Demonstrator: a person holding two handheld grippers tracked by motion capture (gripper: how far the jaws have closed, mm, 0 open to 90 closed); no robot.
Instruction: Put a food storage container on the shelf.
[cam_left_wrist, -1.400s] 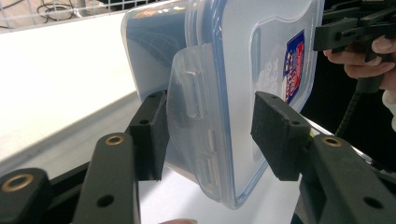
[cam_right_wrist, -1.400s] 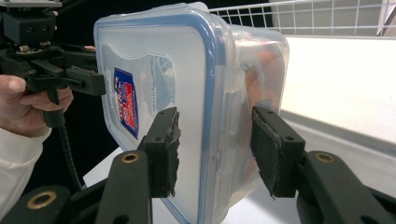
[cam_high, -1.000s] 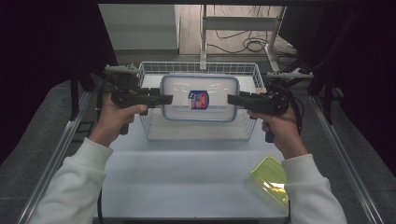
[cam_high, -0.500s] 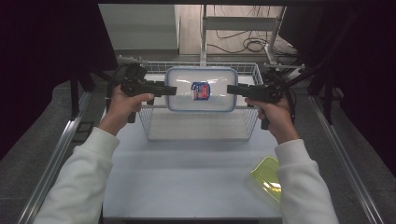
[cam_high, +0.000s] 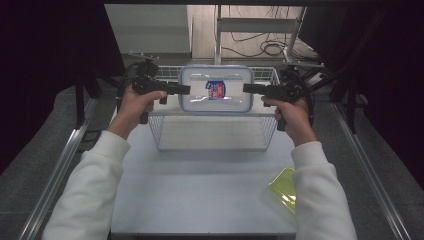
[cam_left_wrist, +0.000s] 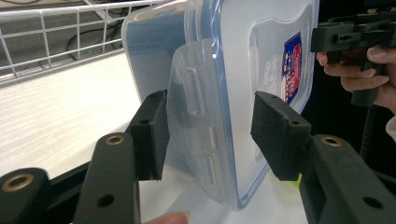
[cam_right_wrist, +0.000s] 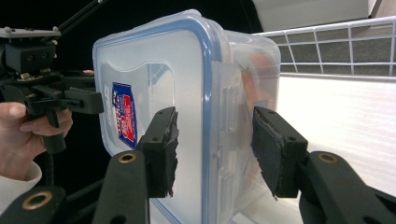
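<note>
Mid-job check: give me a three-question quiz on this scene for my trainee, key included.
1. True or false: the clear container has its blue-rimmed lid off.
2. What lies near the right front corner of the table? A: a yellow-green plastic piece. B: a red cup. C: a spoon.
3. Where do the left tool and the right tool grip the container?

Key
1. False: the lid is on.
2. A.
3. At its two opposite short ends. Each tool has one pad on the lid side and one on the underside, straddling a latch flap.
</note>
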